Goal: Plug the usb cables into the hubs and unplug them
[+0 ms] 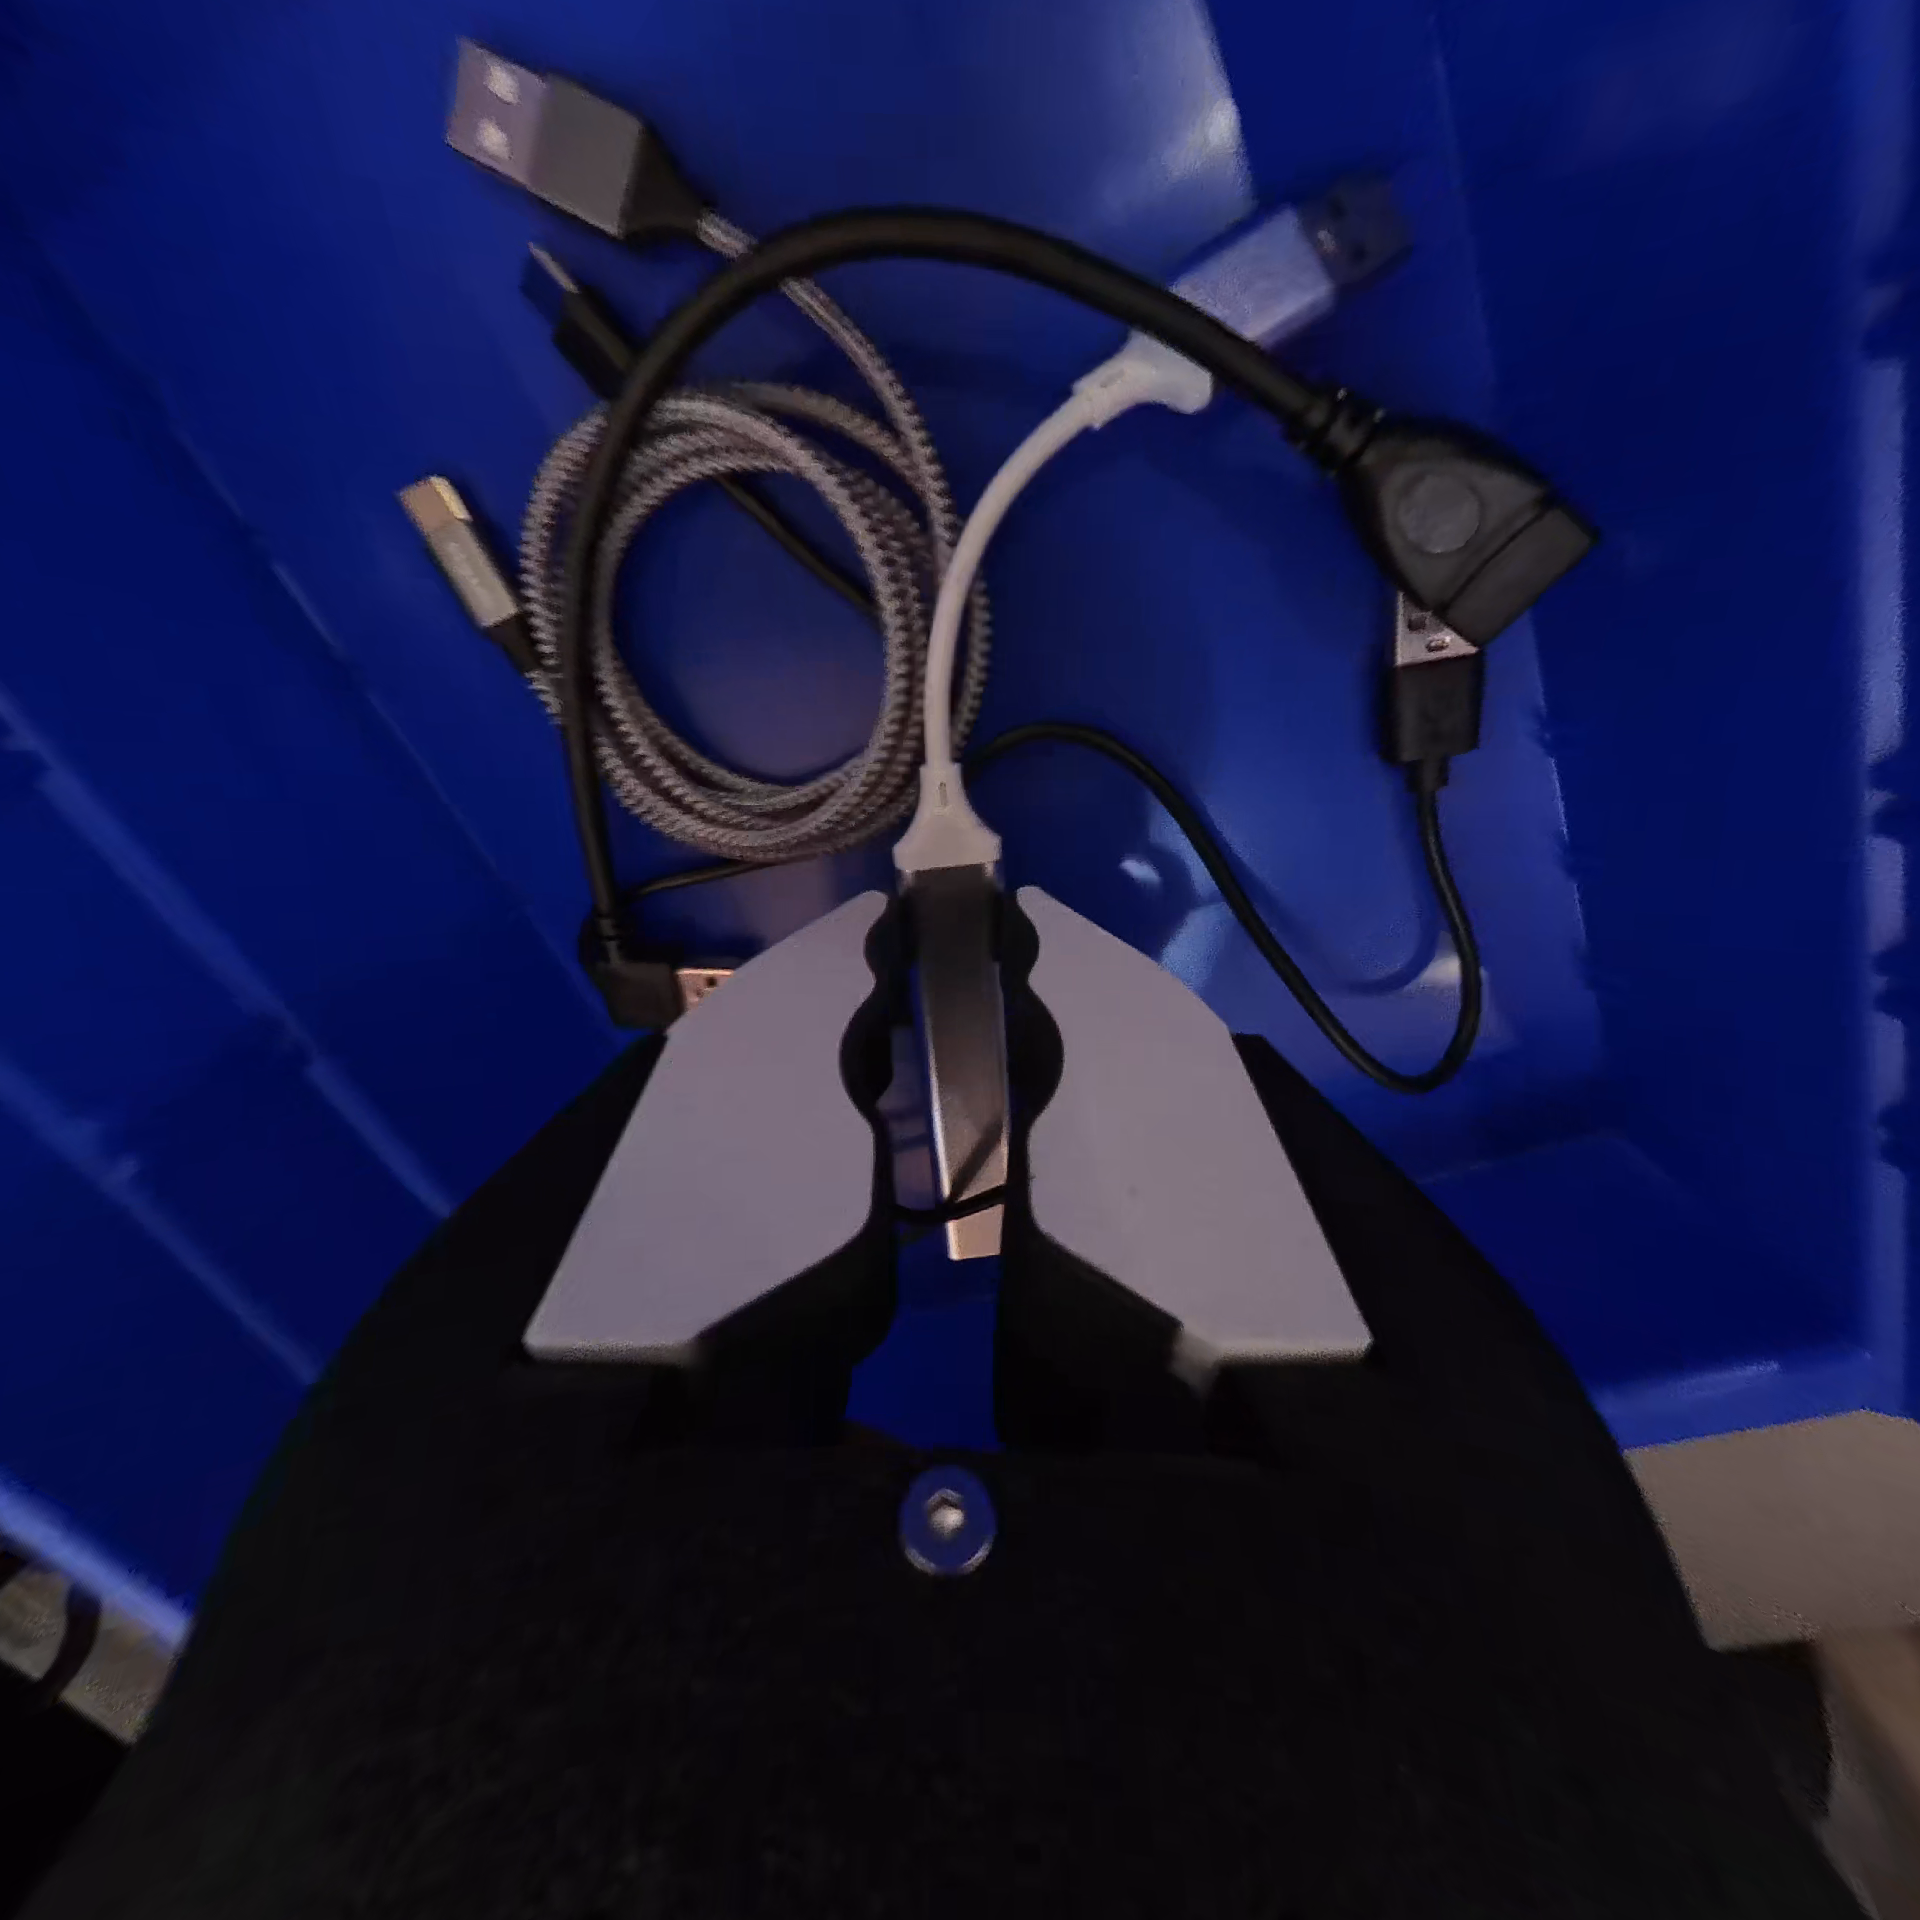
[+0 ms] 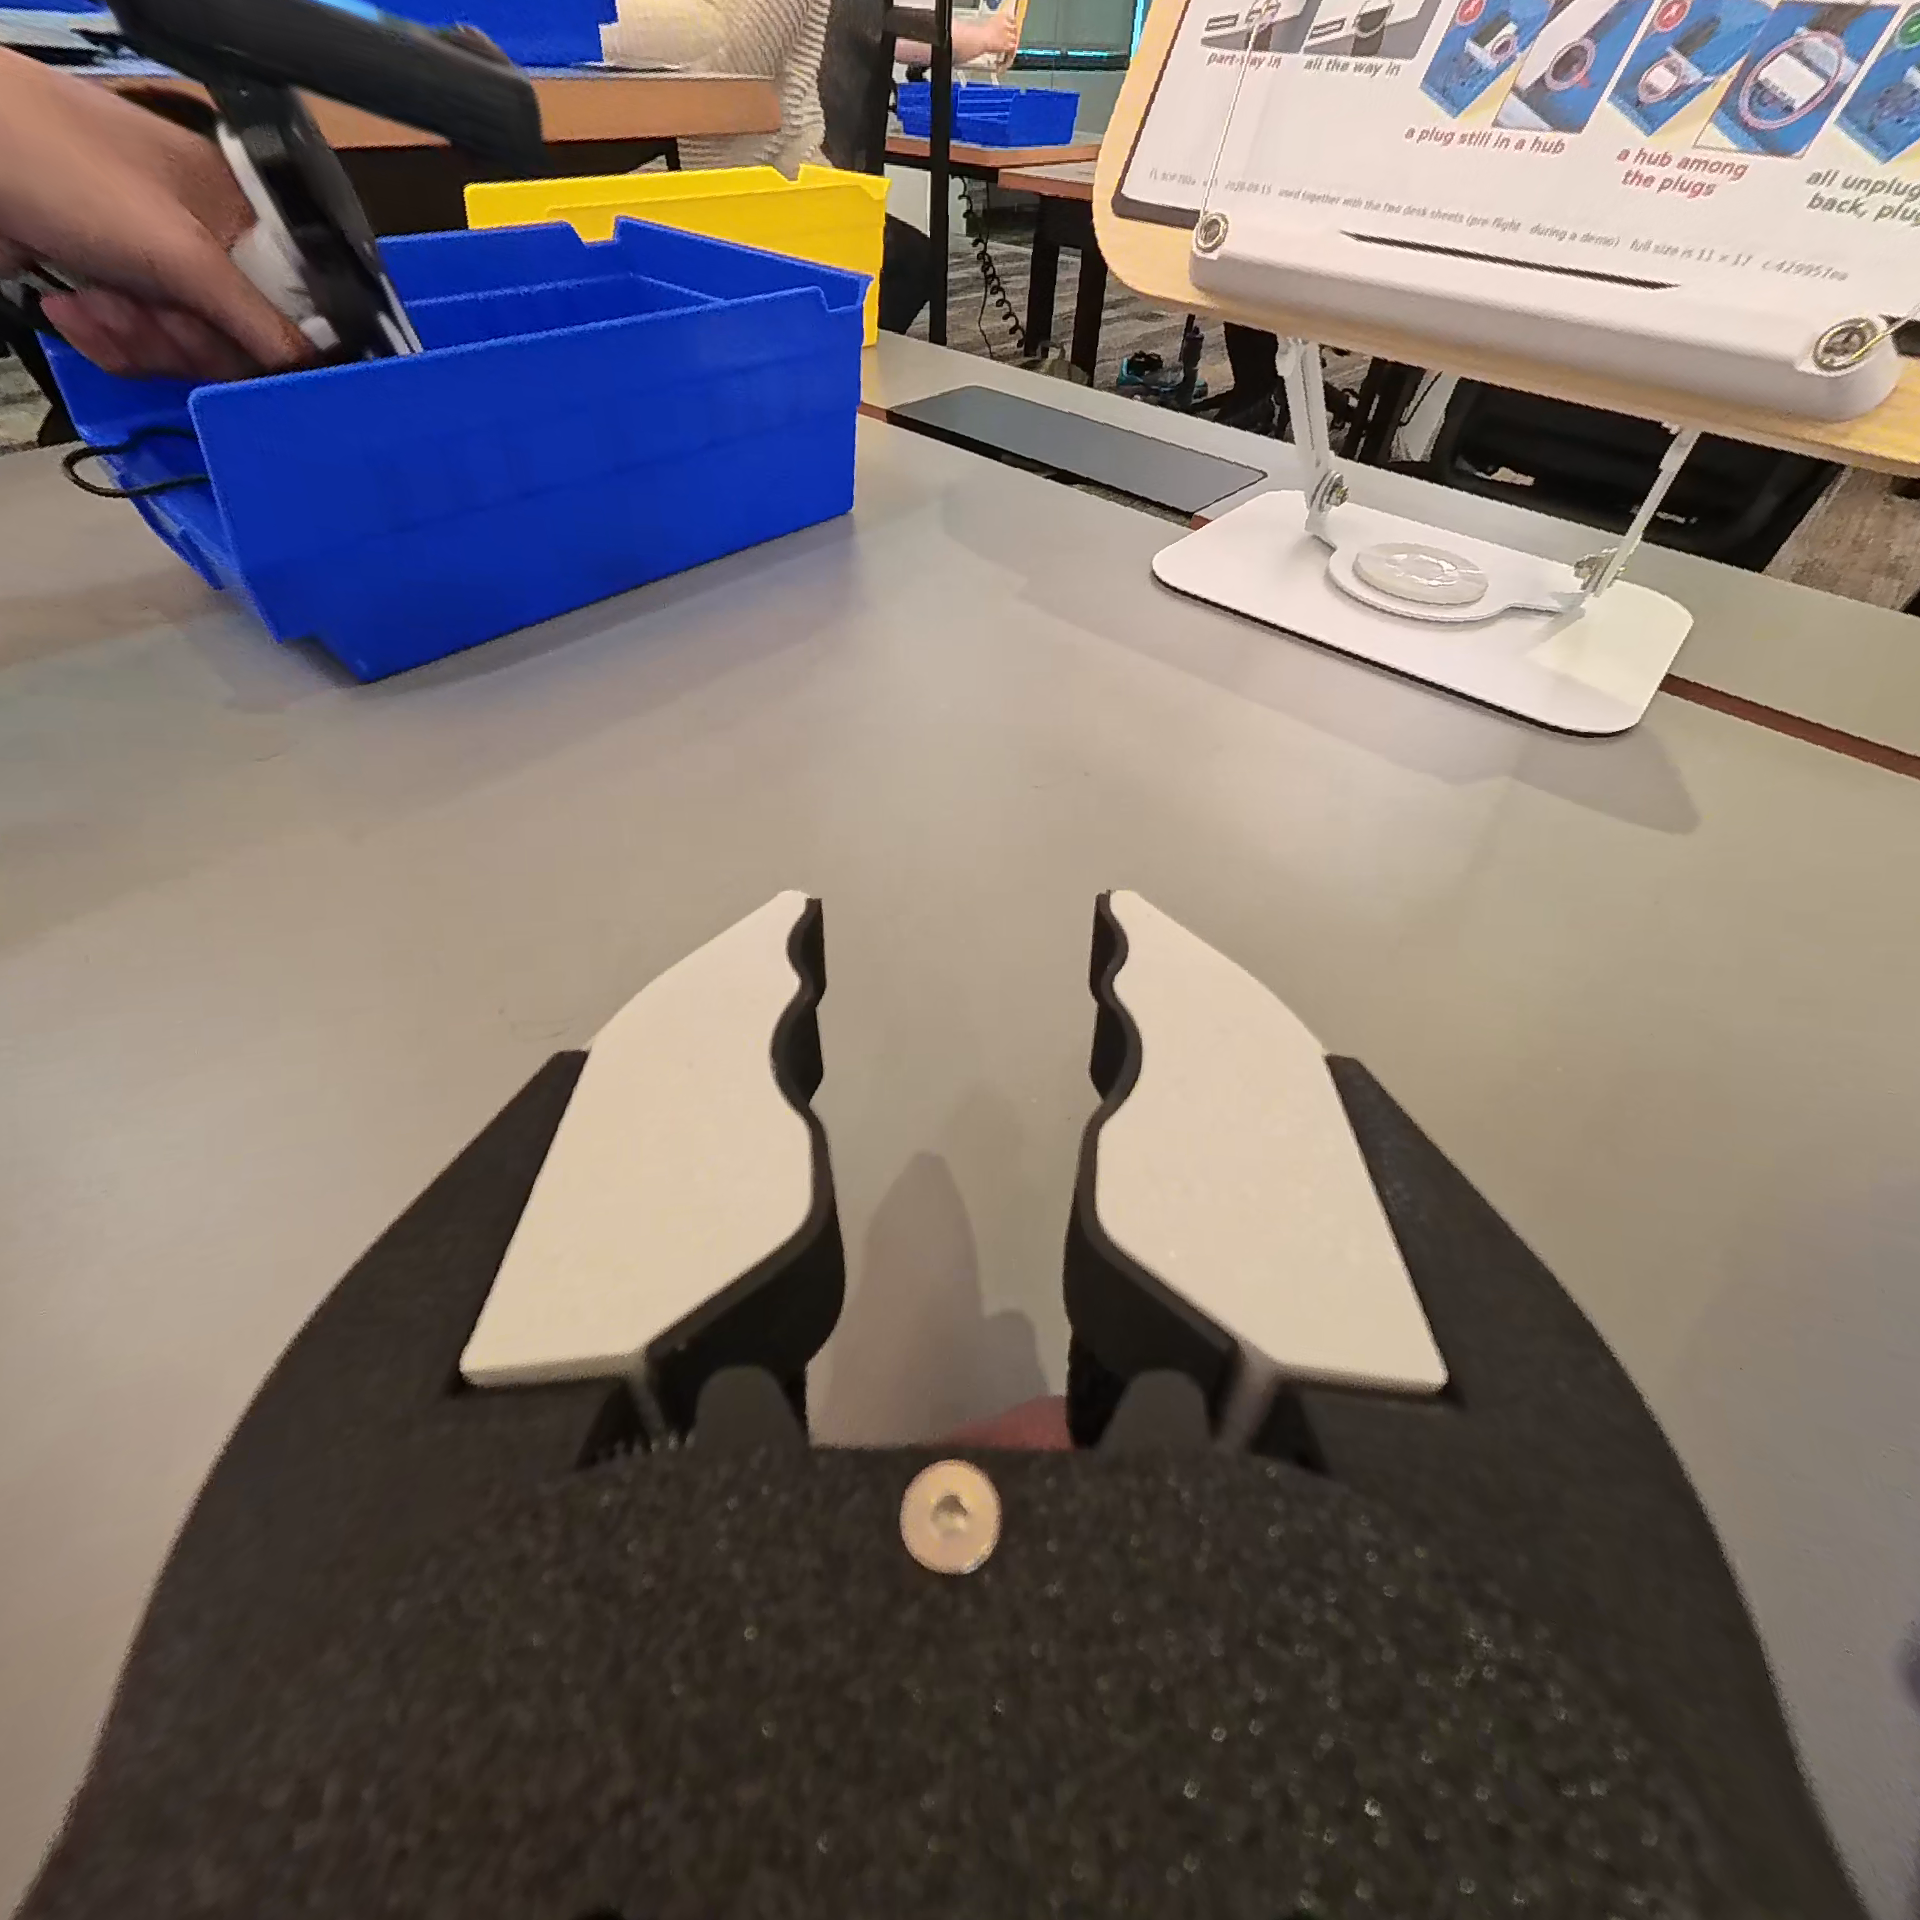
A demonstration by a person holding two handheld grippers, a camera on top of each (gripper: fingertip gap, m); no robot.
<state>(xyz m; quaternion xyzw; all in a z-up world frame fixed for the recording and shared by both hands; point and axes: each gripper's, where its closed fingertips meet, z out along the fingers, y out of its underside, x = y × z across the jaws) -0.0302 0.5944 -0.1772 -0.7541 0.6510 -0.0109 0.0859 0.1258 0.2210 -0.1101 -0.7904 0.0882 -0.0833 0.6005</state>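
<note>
Inside the blue bin (image 1: 312, 935), deep among loose leads, left gripper (image 1: 951, 935) clamped narrow on a slim metal hub (image 1: 961, 1081) with a short white cable (image 1: 966, 623). Hub body pinched edge-on between both pads, white strain relief poking just past the fingertips (image 1: 852, 935), rear end trailing back toward the palm; a thin black wire (image 1: 1299, 935) crossing under that rear end.

Judging progress: early. Nothing seen seated in any port; every plug in sight bare. Around the hub on the bin floor: a coiled grey braided cable (image 1: 727, 644) just beyond the tips, its big USB-A plug (image 1: 551, 135) at the far wall; a thick black extension lead (image 1: 935, 234) arching over the white cable to its socket end (image 1: 1465, 530); a small black USB plug (image 1: 1429, 675) touching that socket's mouth, not visibly inserted. Likely left: lifting the hub out, plugging, unplugging.

Well apart from the bin, over bare grey table (image 2: 1351, 935), right gripper (image 2: 958, 914) spread wide, holding nothing. White document stand (image 2: 1455, 623) off to the far side.
</note>
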